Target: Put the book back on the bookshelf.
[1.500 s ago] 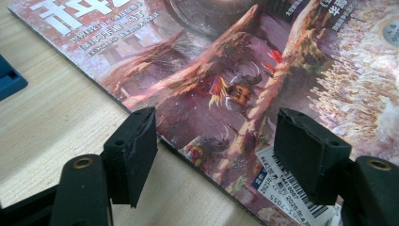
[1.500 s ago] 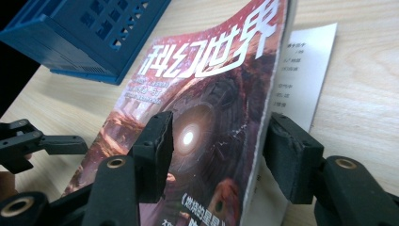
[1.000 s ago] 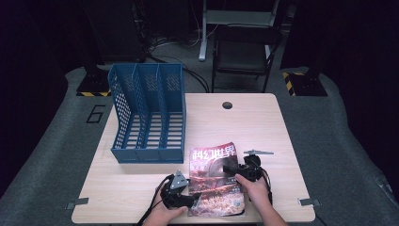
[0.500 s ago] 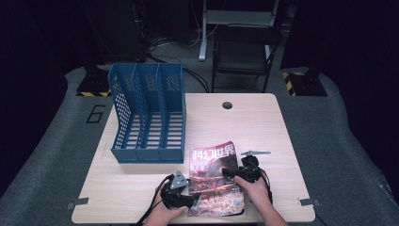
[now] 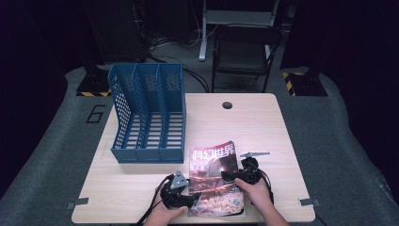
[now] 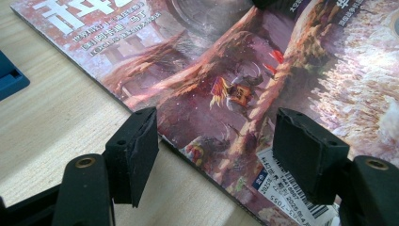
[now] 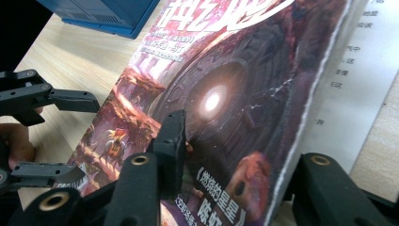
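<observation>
Closing right gripper (image 7: 230,155) fingers straddle the magazine's (image 7: 226,94) lifted edge — left's alongside.

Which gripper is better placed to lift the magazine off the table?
The right gripper: its jaws, just closing, straddle the raised cover edge of the magazine. The left gripper is open over the flat spine edge.

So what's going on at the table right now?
A person is working a magazine that lies at the near edge of the table, in front of a blue file rack. The right tool has just been closing over the magazine's lifted right edge, one jaw on the cover and one beneath. The left tool straddles the magazine's left edge, jaws open and not gripping.
</observation>
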Demonstrator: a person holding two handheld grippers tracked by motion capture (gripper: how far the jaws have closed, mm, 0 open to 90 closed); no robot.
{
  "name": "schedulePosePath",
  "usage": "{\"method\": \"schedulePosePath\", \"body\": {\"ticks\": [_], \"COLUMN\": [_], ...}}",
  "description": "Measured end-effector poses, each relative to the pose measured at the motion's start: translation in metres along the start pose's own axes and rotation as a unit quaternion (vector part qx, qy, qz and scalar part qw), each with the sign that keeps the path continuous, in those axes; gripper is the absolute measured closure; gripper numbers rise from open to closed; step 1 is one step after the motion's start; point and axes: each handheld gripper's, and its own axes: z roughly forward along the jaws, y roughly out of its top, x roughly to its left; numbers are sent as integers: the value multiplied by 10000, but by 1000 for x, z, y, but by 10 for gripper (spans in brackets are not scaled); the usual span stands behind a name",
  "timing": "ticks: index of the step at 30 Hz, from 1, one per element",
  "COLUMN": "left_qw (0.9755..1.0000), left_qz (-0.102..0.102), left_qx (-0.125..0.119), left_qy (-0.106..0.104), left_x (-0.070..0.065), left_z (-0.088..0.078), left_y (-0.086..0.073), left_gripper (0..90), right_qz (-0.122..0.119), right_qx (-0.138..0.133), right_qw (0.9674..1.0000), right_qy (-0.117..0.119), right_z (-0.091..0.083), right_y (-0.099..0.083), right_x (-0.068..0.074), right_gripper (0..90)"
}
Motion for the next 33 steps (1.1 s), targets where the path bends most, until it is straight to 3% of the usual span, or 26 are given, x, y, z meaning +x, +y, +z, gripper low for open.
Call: {"method": "schedulePosePath", "body": {"ticks": [6, 12, 20, 33], "left_qw": [10000, 10000, 10000, 10000], "left_qz": [-21, -23, -23, -16], "left_qx": [-51, -49, -52, -1], "left_qy": [37, 37, 45, 7], "left_x": [0, 0, -1, 0], "left_z": [1, 1, 1, 0], "left_y": [0, 0, 0, 0], "left_gripper": [313, 313, 314, 315], "right_qz": [-27, -161, 88, -7], "right_qx": [-11, 31, 135, 196], "right_qw": [10000, 9997, 9999, 9998], "right_qy": [34, -155, 4, 7], "right_z": [0, -1, -5, -6], "right_y": [0, 1, 2, 2], "right_x": [-3, 0, -8, -10], "right_gripper": [639, 634, 689, 736]}}
